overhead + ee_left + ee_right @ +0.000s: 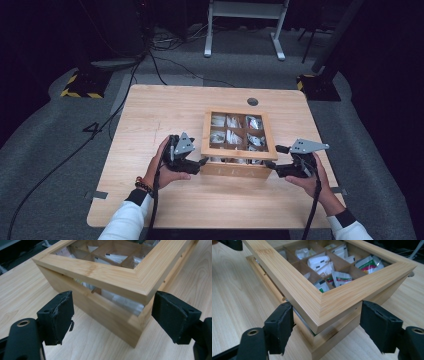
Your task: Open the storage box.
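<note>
A wooden tea box (235,170) sits on the table, and its window lid (239,152) is raised a little at the front. Sachets (319,262) fill its compartments. My left gripper (200,161) is at the front left corner. In the left gripper view the lid's corner (140,293) meets the right pad (175,317), while the left pad (58,317) stands off the wood. My right gripper (275,157) is at the front right corner. Its pads (280,327) flank the lid's corner (319,312) closely; I cannot tell whether they press on it.
The light wooden table (150,120) has a round cable hole (252,101) behind the box. Cables trail across the grey floor at the left (60,165), and a white desk frame (245,20) stands beyond the far edge.
</note>
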The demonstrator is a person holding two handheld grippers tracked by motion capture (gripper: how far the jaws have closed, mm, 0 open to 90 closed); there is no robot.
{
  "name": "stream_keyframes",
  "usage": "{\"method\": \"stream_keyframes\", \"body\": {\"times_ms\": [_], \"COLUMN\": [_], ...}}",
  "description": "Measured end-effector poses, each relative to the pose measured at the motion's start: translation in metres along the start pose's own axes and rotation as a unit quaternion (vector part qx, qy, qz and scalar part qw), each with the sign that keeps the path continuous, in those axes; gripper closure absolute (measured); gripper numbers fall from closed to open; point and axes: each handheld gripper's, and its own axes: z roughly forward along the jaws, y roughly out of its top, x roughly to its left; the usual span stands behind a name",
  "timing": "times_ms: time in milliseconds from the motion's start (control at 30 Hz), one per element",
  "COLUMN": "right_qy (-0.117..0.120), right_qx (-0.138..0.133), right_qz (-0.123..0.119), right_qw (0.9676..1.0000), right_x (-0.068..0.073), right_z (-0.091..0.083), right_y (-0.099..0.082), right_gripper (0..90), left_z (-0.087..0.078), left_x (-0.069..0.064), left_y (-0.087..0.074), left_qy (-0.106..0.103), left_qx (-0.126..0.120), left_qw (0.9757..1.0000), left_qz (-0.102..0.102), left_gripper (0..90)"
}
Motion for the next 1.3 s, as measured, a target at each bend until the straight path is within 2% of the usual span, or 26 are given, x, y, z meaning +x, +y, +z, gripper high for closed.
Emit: {"method": "stream_keyframes", "body": {"times_ms": [67, 167, 333, 533, 700, 867, 900, 967, 1067, 1300], "right_qy": [-0.001, -0.004, -0.005, -0.009, -0.008, -0.008, -0.004, 0.0, 0.003, 0.012], "right_qx": [-0.006, -0.012, -0.025, -0.04, -0.037, -0.028, -0.021, -0.011, -0.004, 0.001], "right_qz": [0.002, 0.002, 0.01, 0.017, 0.018, 0.026, 0.023, 0.022, 0.02, 0.008], "right_qw": [1.0, 0.9999, 0.9996, 0.999, 0.9991, 0.9992, 0.9995, 0.9997, 0.9998, 0.9999], "right_x": [-0.001, -0.001, -0.004, -0.006, -0.007, -0.01, -0.01, -0.01, -0.01, -0.006], "right_z": [-0.002, -0.004, -0.007, -0.013, -0.015, -0.015, -0.016, -0.014, -0.013, -0.01], "right_y": [0.003, 0.008, 0.015, 0.023, 0.02, 0.013, 0.011, 0.01, 0.008, 0.008], "right_gripper": [27.6, 27.7, 28.1, 31.0, 30.1, 30.0, 29.2, 27.8, 26.8, 29.2], "left_z": [0.004, 0.004, 0.005, 0.007, 0.006, 0.004, 0.004, 0.004, 0.005, 0.004], "left_x": [0.0, 0.002, 0.004, 0.008, 0.012, 0.017, 0.018, 0.021, 0.025, 0.035], "left_y": [0.003, 0.011, 0.023, 0.035, 0.042, 0.051, 0.053, 0.057, 0.063, 0.073], "left_qy": [0.006, 0.014, 0.025, 0.028, 0.025, 0.027, 0.022, 0.023, 0.016, 0.017], "left_qx": [-0.001, -0.021, -0.032, -0.041, -0.057, -0.071, -0.075, -0.077, -0.081, -0.094], "left_qw": [1.0, 0.9997, 0.999, 0.9982, 0.9976, 0.9967, 0.9966, 0.9964, 0.9964, 0.9953], "left_qz": [0.004, 0.006, 0.021, 0.034, 0.029, 0.027, 0.025, 0.025, 0.022, 0.017], "left_gripper": [20.1, 23.2, 22.1, 22.7, 23.4, 28.2, 31.9, 33.7, 37.0, 43.6]}}
